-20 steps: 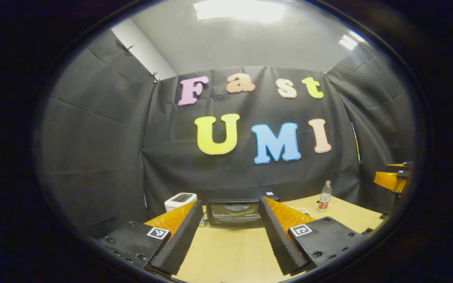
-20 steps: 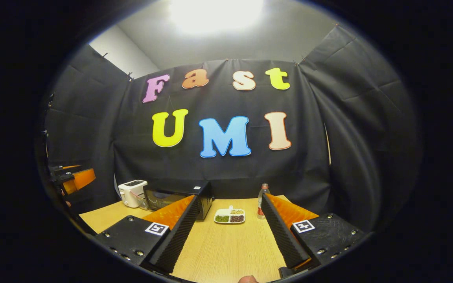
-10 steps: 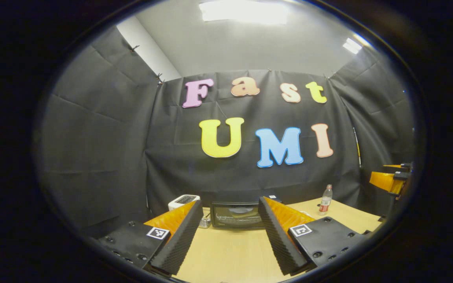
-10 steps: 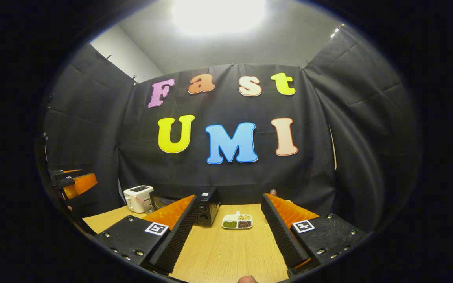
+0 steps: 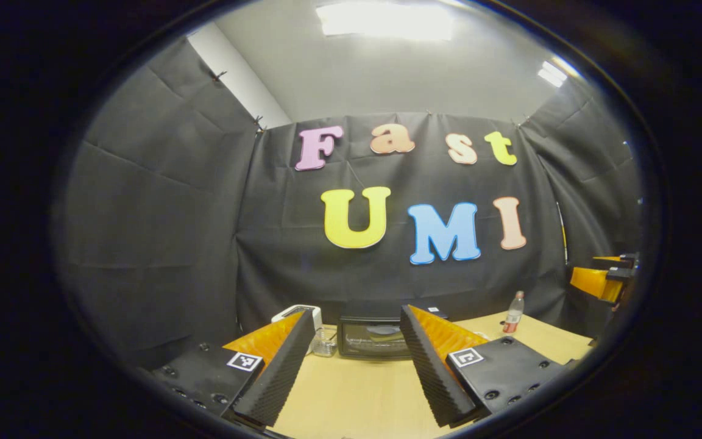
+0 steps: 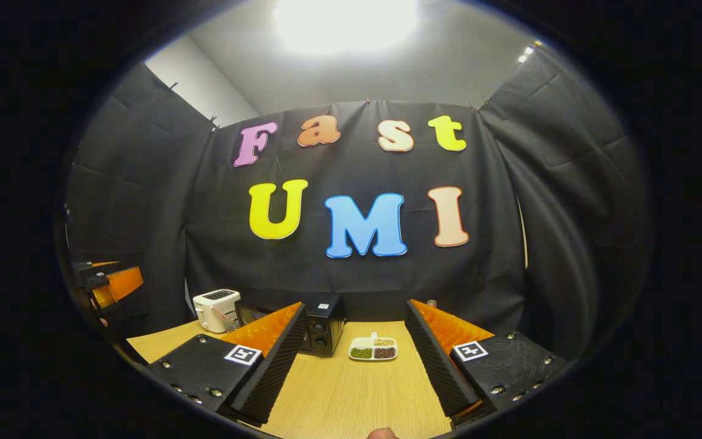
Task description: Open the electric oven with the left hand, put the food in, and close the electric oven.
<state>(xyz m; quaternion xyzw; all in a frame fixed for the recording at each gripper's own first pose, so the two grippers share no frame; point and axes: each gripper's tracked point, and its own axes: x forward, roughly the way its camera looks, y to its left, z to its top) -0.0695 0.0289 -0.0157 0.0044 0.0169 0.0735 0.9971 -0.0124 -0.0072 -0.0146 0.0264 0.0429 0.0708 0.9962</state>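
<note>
Left hand-held gripper (image 5: 354, 390) hangs above the wooden bench (image 5: 357, 396), fingers spread wide, grasping nothing. Straight ahead between those fingers sits the electric oven (image 5: 372, 337), door closed, at the far edge of the bench against the booth wall. A white toaster (image 5: 293, 314) stands just beside it on the left, and a bottle (image 5: 514, 312) stands well off to the right. Over on the right gripper view, the right hand-held gripper (image 6: 351, 378) is also released and empty. The divided food plate (image 6: 373, 350) lies on the bench just right of the oven, well apart from both grippers.
</note>
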